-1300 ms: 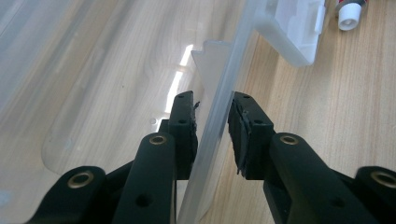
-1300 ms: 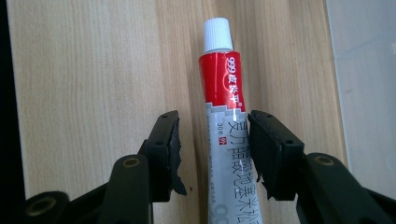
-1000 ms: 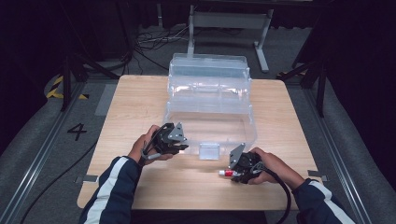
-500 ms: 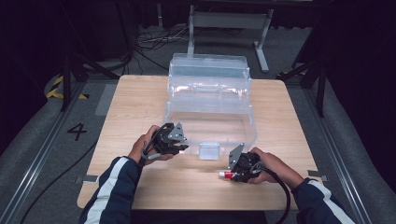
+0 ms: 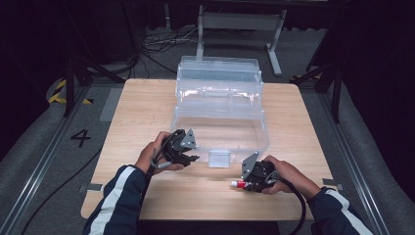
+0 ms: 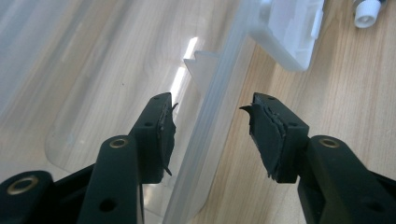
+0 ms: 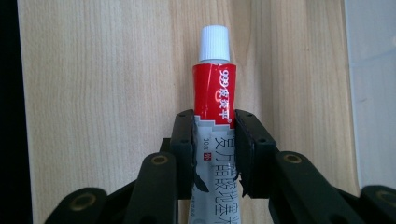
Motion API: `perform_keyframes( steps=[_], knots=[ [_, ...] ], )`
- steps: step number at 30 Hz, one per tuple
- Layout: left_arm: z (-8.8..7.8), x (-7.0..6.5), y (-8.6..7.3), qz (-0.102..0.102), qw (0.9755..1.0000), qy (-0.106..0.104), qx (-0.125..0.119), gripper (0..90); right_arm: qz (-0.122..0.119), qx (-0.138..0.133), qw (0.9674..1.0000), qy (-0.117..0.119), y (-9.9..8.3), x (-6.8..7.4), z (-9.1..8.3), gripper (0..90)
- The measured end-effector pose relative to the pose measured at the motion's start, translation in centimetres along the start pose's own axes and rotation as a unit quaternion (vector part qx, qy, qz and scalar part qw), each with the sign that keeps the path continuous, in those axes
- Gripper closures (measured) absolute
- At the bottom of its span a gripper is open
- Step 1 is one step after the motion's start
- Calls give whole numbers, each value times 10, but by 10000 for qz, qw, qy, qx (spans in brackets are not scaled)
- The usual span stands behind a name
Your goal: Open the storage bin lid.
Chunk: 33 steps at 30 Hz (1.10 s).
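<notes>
Left side first: we have the left gripper [image 5: 188,157] at the near-left corner of the clear plastic box [image 5: 220,105]. In the left gripper view its jaws stand apart and straddle the box's front wall [image 6: 212,140], one jaw inside, one outside, neither pad pressing on it. They have just been opening. The wall is see-through, wood grain visible behind it. A white latch [image 5: 219,158] sits mid-front of the box, just right of that gripper.

Box: transparent, lid open and tipped back, standing on the centre of the table [image 5: 142,112]. We can't make out anything inside it.

Right of the latch: our right gripper [image 5: 244,184] is near the table's front edge, clamped on a tube [image 5: 239,184]. Its jaws have just been closing. In the right gripper view the tube [image 7: 214,95] has a white ribbed screw cap, a red band with white lettering below it, then a silver-grey body with dark print. Both pads press its sides; the cap end sticks out past the jaw tips over bare wood. In the high view it points left, close to the tabletop; we can't tell if it touches.

Surface: light wood-grain tabletop, rounded corners. Room: dark, grey carpet, a "4" [image 5: 81,138] marked on the floor at left, yellow-black tape [image 5: 58,91] behind it, cables [image 5: 159,46] and a grey metal stand [image 5: 240,22] beyond the table.
</notes>
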<state>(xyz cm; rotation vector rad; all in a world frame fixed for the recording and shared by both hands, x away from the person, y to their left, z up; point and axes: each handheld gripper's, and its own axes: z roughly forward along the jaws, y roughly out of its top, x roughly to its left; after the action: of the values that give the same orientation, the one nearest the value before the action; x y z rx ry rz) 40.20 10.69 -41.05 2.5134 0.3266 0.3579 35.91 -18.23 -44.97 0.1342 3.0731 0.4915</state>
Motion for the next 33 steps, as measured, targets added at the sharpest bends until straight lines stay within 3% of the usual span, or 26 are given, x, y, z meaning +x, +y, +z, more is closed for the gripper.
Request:
perform_keyframes(
  steps=[8,16,19,24,33],
  knots=[
    [-9,1,-1,-97,9996,255,-110,372,52,-91,9999,-42,-5,-2,-3,709],
    [-27,-1,-5,-198,9980,440,-412,306,114,-103,9999,-66,-9,-3,-6,709],
    [-35,-1,-9,-352,9959,659,-518,263,113,-144,9998,-98,-11,-4,-7,709],
    [-53,-2,-21,-492,9925,835,-744,233,191,-192,9995,-158,-14,-5,-10,709],
    [-74,-8,-48,-694,9888,1072,-772,221,211,-276,9992,-211,-18,-8,-16,709]
  ],
)
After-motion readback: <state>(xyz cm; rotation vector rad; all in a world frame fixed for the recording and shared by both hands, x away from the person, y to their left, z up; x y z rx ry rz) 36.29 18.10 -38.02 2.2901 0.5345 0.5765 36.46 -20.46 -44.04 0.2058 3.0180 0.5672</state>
